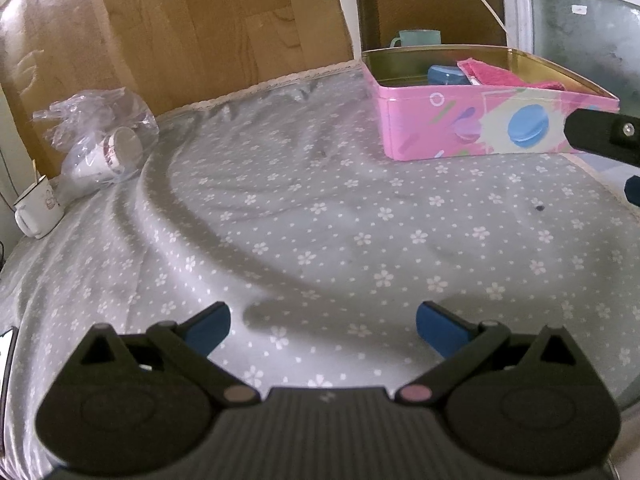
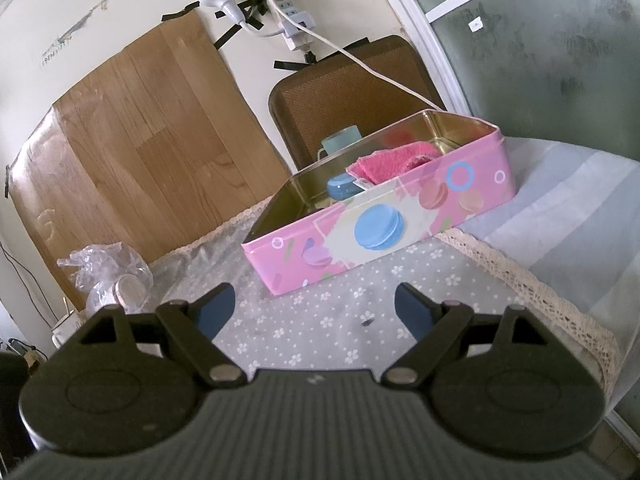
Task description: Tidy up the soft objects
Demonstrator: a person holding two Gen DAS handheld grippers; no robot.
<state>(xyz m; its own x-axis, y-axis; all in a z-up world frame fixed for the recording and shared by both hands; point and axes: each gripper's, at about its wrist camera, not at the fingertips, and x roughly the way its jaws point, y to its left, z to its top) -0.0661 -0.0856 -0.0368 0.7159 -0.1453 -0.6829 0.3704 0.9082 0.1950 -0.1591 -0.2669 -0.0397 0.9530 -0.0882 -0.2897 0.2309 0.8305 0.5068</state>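
A pink tin box (image 1: 472,120) with macaron pictures stands open at the far right of the table; it also shows in the right wrist view (image 2: 360,236). Inside it lie a pink towel (image 1: 504,74) (image 2: 396,162) and a blue round thing (image 1: 446,74) (image 2: 342,188). My left gripper (image 1: 323,326) is open and empty, low over the grey flowered cloth, well short of the box. My right gripper (image 2: 314,308) is open and empty, above the cloth in front of the box; part of it shows at the right edge of the left wrist view (image 1: 608,136).
A clear plastic bag with a cup in it (image 1: 104,140) (image 2: 112,280) lies at the far left, a white mug (image 1: 38,210) beside it. A teal mug (image 1: 418,38) stands behind the box. A wood-pattern board (image 1: 180,20) leans on the wall. The table's lace edge (image 2: 520,276) runs at the right.
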